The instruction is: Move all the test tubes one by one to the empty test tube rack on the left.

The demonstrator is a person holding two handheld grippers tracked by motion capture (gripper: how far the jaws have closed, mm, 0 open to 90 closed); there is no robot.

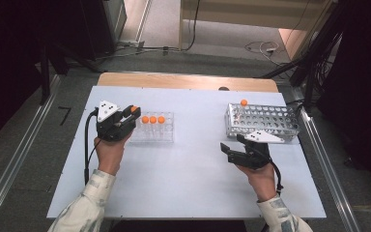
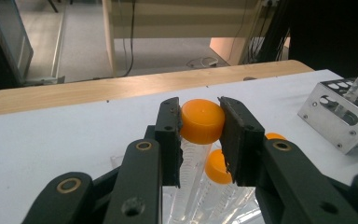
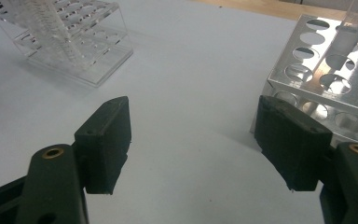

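Left gripper [image 2: 200,126] pinches the orange-capped tube [image 2: 201,120] by its cap, at the clear rack's [image 1: 152,134] left end — good for lifting straight. Right gripper [image 3: 193,140] gapes empty beside the metal rack [image 1: 263,121].

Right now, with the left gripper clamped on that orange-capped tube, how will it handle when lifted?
The left gripper pinches the tube by its smooth round orange cap, so it may swing or slip. It looks like thin clear plastic: probably light and stiff. Being long and round, it would likely roll if dropped on the table.
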